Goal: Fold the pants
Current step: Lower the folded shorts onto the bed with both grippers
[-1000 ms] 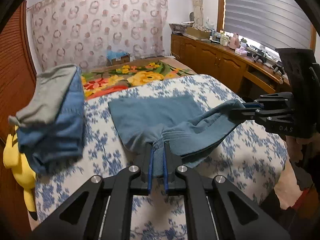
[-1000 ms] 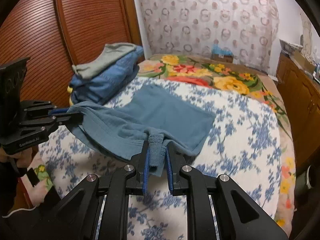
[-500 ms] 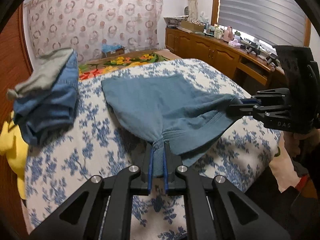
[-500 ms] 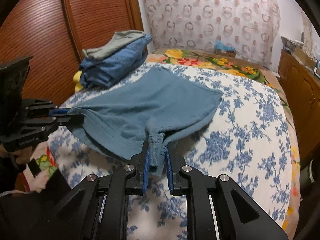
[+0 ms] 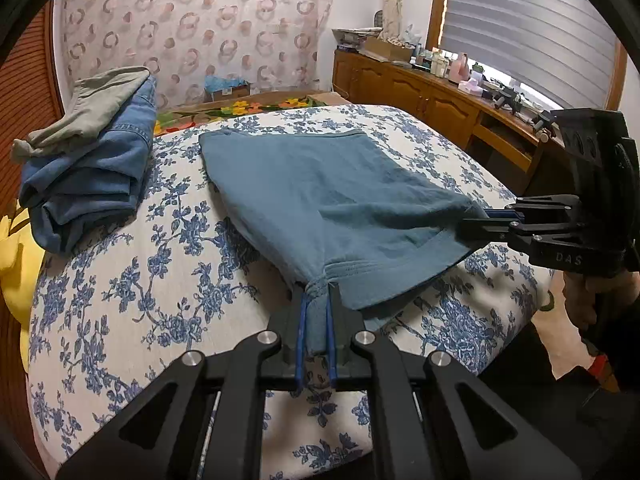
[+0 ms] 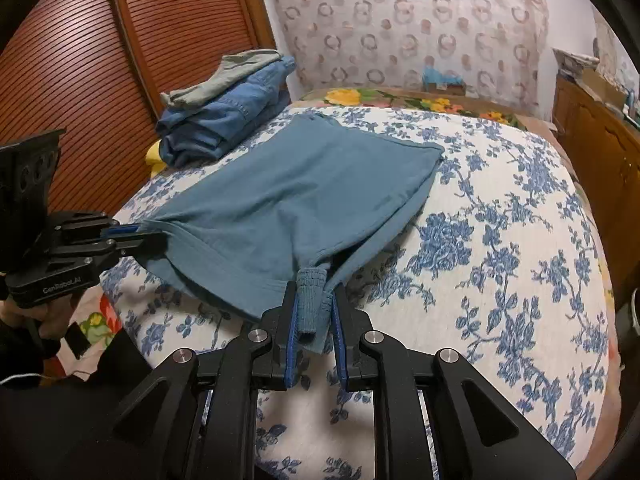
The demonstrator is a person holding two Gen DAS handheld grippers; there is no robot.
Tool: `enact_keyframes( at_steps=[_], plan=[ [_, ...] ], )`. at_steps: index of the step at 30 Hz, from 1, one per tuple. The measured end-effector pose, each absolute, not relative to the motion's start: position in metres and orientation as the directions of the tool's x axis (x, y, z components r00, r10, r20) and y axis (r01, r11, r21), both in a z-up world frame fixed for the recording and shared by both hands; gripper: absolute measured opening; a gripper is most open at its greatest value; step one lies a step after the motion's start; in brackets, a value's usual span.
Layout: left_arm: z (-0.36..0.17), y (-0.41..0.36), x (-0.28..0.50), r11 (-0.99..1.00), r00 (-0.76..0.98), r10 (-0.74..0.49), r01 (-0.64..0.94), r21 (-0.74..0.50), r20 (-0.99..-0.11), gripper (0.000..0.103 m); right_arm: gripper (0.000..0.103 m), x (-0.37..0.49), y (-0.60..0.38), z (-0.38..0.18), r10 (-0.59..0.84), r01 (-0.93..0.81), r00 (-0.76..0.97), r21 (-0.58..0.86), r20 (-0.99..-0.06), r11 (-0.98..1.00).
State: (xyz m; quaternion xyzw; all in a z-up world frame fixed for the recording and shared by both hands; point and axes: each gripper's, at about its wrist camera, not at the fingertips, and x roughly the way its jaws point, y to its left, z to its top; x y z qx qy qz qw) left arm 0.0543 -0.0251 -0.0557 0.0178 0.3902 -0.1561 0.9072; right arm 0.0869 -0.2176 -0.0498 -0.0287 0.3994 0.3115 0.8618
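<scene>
Both views are sharp and evenly lit, soft indoor light with no blur on the blue pants or the flowered bedspread. In the left view, daylight glows through the window blind at upper right and washes out its lower edge, while the pants throw only a faint soft shadow on the spread beneath their lifted hem. Heavy fisheye bending curves the wooden slatted doors and the bed's outline, black corners ring each frame, and a dull sheen sits on the bolts of the near black fingers.
</scene>
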Motion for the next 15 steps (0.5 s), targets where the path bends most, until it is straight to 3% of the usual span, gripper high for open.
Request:
enact_keyframes(
  at_steps=[15],
  plan=[
    [-0.058,-0.032,0.021,0.938,0.633,-0.312,0.323,-0.124,-0.709,0.005,0.013,0.054,-0.225,-0.051,0.530,-0.561,0.483,0.219,-0.696,0.798]
  ],
)
